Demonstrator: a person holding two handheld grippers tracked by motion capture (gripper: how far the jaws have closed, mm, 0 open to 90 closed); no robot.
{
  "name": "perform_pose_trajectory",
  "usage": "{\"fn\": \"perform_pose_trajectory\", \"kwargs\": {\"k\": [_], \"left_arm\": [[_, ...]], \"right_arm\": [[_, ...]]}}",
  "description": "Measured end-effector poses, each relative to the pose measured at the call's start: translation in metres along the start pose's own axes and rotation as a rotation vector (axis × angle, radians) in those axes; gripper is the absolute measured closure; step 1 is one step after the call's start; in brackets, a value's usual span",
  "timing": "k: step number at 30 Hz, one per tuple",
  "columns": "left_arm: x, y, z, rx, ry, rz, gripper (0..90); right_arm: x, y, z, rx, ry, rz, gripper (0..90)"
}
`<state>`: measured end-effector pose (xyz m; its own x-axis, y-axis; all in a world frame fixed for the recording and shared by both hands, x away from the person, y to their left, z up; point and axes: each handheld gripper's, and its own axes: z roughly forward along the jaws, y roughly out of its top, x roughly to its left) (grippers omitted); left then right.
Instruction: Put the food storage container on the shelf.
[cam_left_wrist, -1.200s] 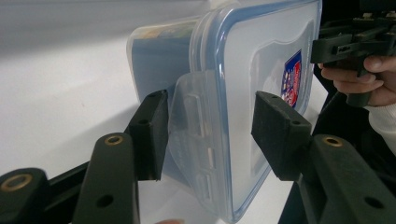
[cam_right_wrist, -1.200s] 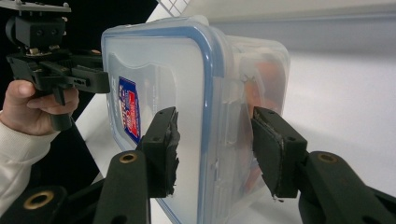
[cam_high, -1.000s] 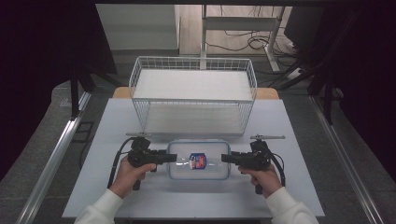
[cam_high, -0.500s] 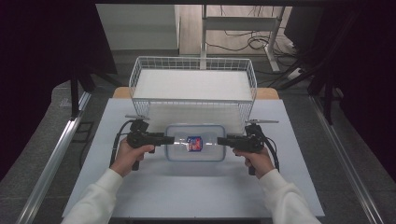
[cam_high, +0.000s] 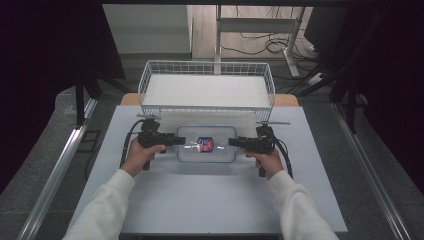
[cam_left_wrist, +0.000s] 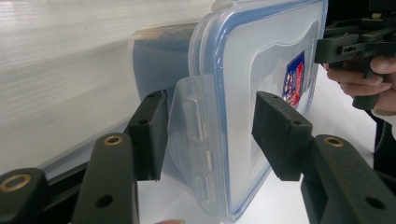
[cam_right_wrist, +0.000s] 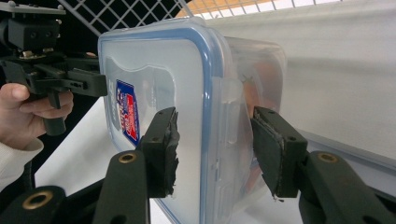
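1. food box (cam_high: 206, 144), clear plastic with a blue-rimmed lid (cam_left_wrist: 261, 70) and a red and blue sticker (cam_high: 205, 143), sits on the white table (cam_high: 200, 200) just in front of the wire basket (cam_high: 207, 90).
2. left gripper (cam_high: 181, 141) reaches the box's left end; its jaws straddle the side clasp (cam_left_wrist: 194, 135), spread, with the pads beside the clasp and a gap on the lid side.
3. right gripper (cam_high: 233, 142) reaches the right end; its jaws straddle the rim and clasp there, one pad over the lid, one beside the wall, spread, not clearly pressing.
4. both hands are level with each other, either side of the box.
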<state>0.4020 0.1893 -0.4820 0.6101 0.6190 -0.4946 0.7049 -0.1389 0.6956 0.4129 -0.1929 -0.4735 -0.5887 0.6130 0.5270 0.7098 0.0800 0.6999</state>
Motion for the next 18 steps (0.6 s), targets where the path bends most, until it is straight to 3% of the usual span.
{"fn": "perform_pose_trajectory", "kwargs": {"k": [4,9,14,18], "left_arm": [[0.003,-0.002,0.007,-0.009,0.021,-0.019,45.7],[0.007,-0.001,0.009,-0.010,0.009,-0.028,46.0],[0.011,-0.002,0.010,-0.027,-0.009,-0.071,46.4],[0.015,-0.002,0.013,-0.048,-0.026,-0.113,46.1]], "right_arm": [[-0.007,0.000,0.006,0.004,-0.010,0.008,51.3],[-0.011,0.000,0.009,-0.001,-0.021,0.026,51.3],[-0.012,0.004,0.011,0.002,-0.031,0.020,51.2],[-0.015,0.005,0.013,-0.002,-0.031,0.049,51.0]]}}
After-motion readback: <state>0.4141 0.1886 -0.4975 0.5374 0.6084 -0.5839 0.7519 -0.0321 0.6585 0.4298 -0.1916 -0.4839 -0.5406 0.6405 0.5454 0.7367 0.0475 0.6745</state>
